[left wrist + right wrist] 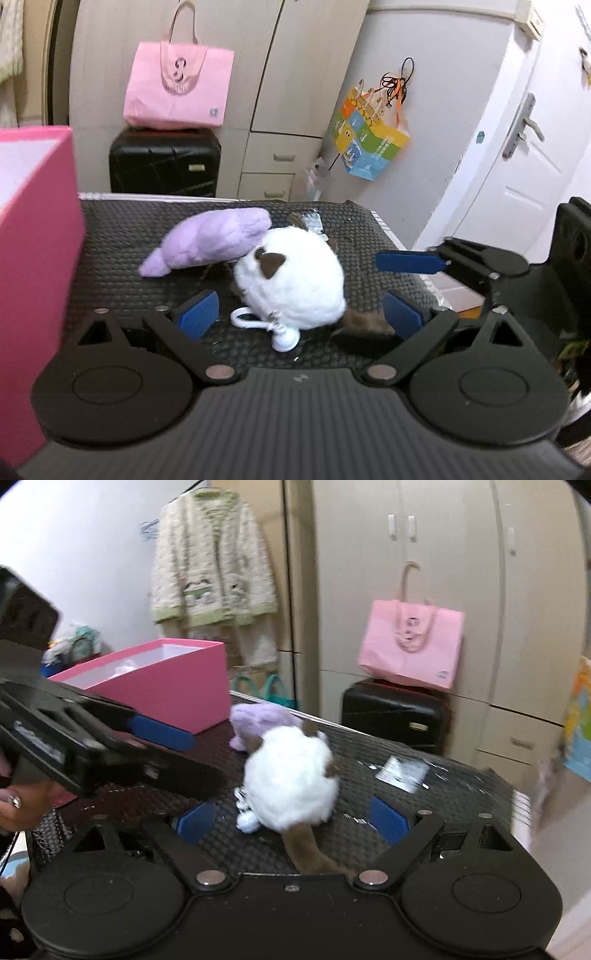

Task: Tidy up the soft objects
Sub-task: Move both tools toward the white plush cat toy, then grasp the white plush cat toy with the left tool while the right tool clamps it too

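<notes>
Where 2 plush toys (291,280) lie, 1 box (173,686) stands.

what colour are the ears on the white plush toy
Dark brown, on the white plush toy; the ears show best in the left wrist view.

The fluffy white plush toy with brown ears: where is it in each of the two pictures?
Left wrist view: the fluffy white plush toy lies at centre, on the black mat.
Right wrist view: the toy is at centre too.
Shared landmark: the lilac plush just behind it.
</notes>
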### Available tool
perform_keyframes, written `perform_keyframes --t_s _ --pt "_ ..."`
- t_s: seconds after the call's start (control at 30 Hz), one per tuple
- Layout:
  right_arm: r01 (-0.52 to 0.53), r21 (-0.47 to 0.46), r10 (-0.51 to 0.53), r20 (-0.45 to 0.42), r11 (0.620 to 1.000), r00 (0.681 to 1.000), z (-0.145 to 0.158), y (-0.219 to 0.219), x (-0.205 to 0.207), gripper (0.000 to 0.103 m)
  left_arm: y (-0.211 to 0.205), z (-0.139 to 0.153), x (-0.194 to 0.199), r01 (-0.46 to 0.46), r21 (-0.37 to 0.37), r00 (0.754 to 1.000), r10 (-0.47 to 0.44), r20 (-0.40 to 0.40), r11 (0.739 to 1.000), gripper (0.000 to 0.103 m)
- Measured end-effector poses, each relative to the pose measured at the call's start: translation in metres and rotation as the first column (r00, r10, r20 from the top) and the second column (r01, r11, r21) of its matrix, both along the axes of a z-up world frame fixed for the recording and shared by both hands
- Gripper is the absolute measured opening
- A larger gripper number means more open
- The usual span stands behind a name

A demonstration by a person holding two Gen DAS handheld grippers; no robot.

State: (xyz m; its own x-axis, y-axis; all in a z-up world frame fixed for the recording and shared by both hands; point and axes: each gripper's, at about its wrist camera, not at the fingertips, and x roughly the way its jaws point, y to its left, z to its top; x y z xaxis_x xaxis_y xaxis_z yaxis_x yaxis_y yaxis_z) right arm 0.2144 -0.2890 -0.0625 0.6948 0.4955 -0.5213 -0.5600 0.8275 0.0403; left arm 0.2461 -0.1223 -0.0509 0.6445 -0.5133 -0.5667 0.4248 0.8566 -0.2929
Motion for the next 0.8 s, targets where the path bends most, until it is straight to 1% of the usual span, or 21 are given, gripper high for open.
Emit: perform_keyframes --t_s 0.03,0.17,0.27,0.33,0.37,0.4,0.43,0.47,0.5,0.57,0.67,0.8 --pt "-0.006 -0.006 0.006 -0.010 1.000 1.000 -0.001 0.003 0.006 0.093 -0.002 -0.002 0.004 -0.013 -0.004 1.000 0.013 -0.011 1.000 0.095" --pt "-0.025 -0.066 0.022 -0.040 0.998 0.999 -0.009 0.012 0.025 0.093 -0.007 -0.009 0.015 -0.057 -0.025 0.998 0.057 -0.016 0.998 0.095" --pt "-0.056 -0.091 0.051 -0.049 0.994 0.997 -0.015 0.019 0.033 0.093 -0.008 -0.016 0.023 -0.074 -0.050 0.996 0.071 -0.053 0.996 0.092" --pt "-0.062 -0.091 0.055 -0.071 0.994 0.996 -0.020 0.021 0.039 0.092 -0.008 -0.021 0.027 -0.099 -0.067 0.993 0.094 -0.070 0.993 0.088" --pt "-0.059 -0.085 0.051 -0.085 0.995 0.995 -0.021 0.022 0.041 0.090 -0.007 -0.023 0.029 -0.109 -0.068 0.992 0.104 -0.075 0.992 0.084" --pt "-0.053 -0.080 0.045 -0.095 0.995 0.994 -0.023 0.022 0.042 0.084 -0.007 -0.025 0.030 -0.113 -0.068 0.991 0.108 -0.082 0.991 0.078" --pt "-0.040 -0.077 0.032 -0.103 0.996 0.994 -0.024 0.021 0.042 0.079 -0.008 -0.027 0.031 -0.109 -0.071 0.991 0.103 -0.091 0.991 0.075" --pt "-0.030 -0.066 0.023 -0.107 0.997 0.994 -0.023 0.021 0.042 0.073 -0.008 -0.029 0.032 -0.097 -0.084 0.991 0.088 -0.101 0.992 0.068" --pt "-0.017 -0.047 0.011 -0.113 0.999 0.994 -0.022 0.019 0.040 0.072 -0.008 -0.029 0.033 -0.090 -0.091 0.991 0.080 -0.108 0.992 0.065" --pt "-0.006 -0.031 0.002 -0.112 0.999 0.994 -0.020 0.015 0.036 0.068 -0.008 -0.026 0.028 -0.070 -0.096 0.993 0.061 -0.099 0.993 0.059" --pt "0.010 -0.021 -0.012 -0.103 1.000 0.995 -0.016 0.012 0.027 0.066 -0.012 -0.023 0.019 -0.034 -0.078 0.997 0.028 -0.069 0.996 0.058" --pt "0.037 -0.020 -0.039 -0.092 0.999 0.995 -0.013 0.013 0.012 0.066 -0.012 -0.019 0.009 -0.009 -0.080 0.998 0.003 -0.064 0.997 0.058"
